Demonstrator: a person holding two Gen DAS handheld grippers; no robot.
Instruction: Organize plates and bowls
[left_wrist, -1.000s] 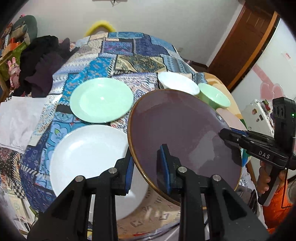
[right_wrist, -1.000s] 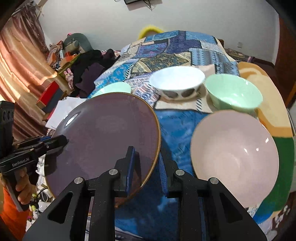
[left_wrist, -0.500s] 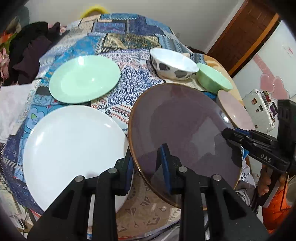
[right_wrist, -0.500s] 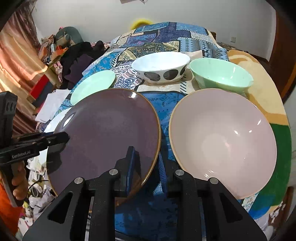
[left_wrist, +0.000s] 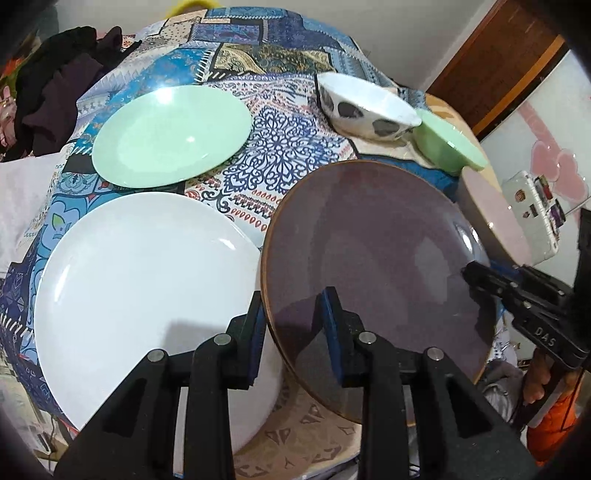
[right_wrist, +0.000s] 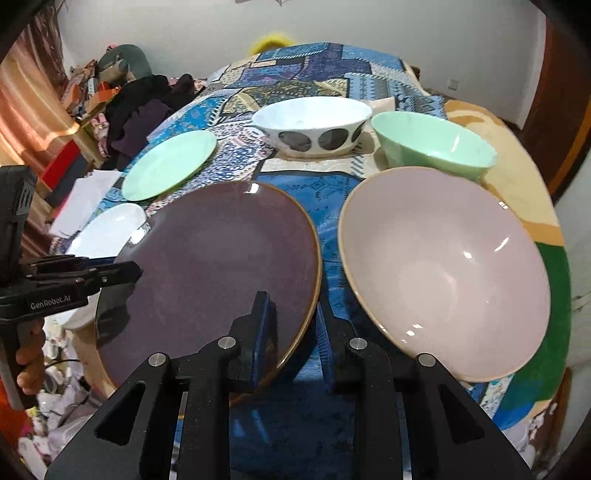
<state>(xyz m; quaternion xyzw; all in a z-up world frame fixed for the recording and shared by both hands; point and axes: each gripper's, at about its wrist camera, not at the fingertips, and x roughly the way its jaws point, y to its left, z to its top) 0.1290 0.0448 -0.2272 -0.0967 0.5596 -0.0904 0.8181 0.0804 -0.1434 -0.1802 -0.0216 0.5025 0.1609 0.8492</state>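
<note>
Plate-stacking step in hand: purple plate clamped at opposite rims by left hand-held gripper and right hand-held gripper, beside near-left white plate; next, centring over it.

purple plate: tilted, held off the bed, near edge
white plate: flat, beside it
green plate: flat, behind the white

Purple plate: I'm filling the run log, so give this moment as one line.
held: round dark purple plate | left gripper: shut on rim | right gripper: shut on opposite rim | beside: round white plate
</note>
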